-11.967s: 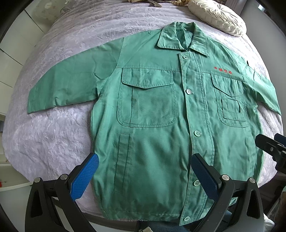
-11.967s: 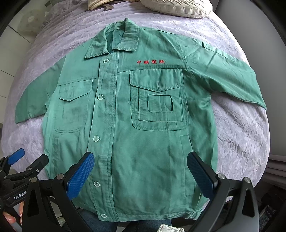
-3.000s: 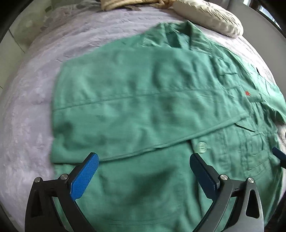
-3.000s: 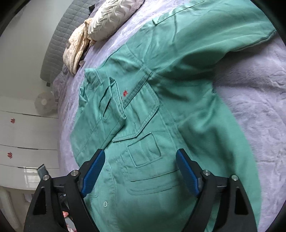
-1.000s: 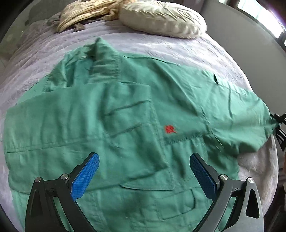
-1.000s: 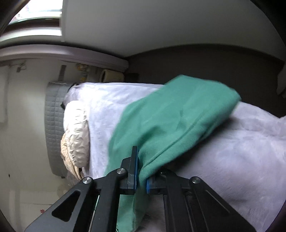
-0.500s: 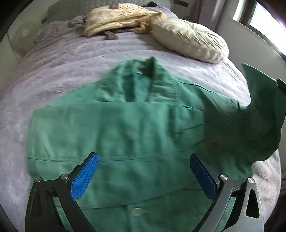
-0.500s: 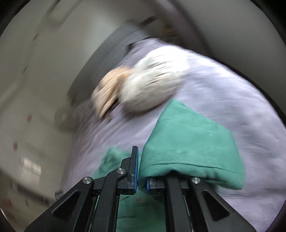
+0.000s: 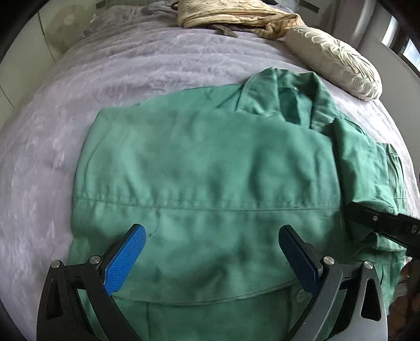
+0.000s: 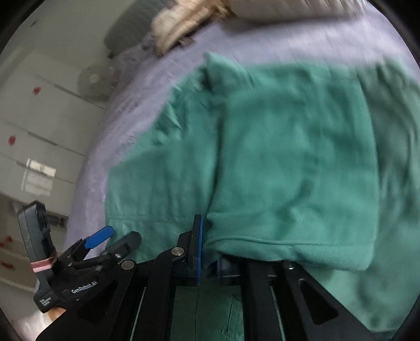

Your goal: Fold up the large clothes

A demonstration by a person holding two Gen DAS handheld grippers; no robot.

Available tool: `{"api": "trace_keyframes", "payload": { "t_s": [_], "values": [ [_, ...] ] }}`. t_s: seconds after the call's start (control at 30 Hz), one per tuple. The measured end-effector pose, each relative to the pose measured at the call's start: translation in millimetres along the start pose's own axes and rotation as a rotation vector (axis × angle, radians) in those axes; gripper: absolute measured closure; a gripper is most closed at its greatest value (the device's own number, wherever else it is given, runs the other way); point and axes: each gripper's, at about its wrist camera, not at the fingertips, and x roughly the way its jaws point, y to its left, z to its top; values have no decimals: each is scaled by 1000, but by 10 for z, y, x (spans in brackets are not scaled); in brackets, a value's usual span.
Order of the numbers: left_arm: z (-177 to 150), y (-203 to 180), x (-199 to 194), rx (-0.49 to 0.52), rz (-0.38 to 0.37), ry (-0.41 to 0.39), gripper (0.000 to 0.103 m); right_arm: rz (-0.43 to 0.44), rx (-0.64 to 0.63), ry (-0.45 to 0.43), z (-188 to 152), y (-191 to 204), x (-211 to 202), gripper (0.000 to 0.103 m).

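A green work jacket (image 9: 210,183) lies on the lilac bedspread (image 9: 78,110), collar (image 9: 288,91) at the far side, its left sleeve folded flat across the chest. My left gripper (image 9: 212,259) is open and empty, hovering over the lower middle of the jacket. My right gripper (image 10: 208,258) is shut on the cuff end of the right sleeve (image 10: 288,183) and holds it over the jacket body. In the left wrist view the right gripper (image 9: 380,223) shows at the right edge, over the jacket's right side.
A cream round cushion (image 9: 333,63) and a beige crumpled cloth (image 9: 236,15) lie at the head of the bed. White drawers (image 10: 34,131) and a fan (image 10: 92,78) stand to the left of the bed. The left gripper (image 10: 97,238) shows low left in the right wrist view.
My right gripper has carried the right sleeve from the bed's right edge inward over the jacket body. My left gripper stayed open and shifted a little over the jacket.
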Motion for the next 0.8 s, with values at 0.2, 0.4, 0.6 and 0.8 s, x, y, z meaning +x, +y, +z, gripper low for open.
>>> {"api": "trace_keyframes", "payload": {
  "t_s": [0.2, 0.4, 0.6, 0.8],
  "values": [
    [-13, 201, -43, -20, -15, -9, 1, 21, 131, -105, -72, -139, -404, 27],
    [1, 409, -173, -33, -23, -35, 1, -61, 263, -210, 140, -253, -554, 88],
    [-49, 686, -193, -71, -57, -25, 1, -133, -210, -183, 162, 870, -243, 88],
    [-95, 898, -155, -167, -76, -3, 1, -209, -415, 93, -221, 1326, 516, 46]
  ]
}}
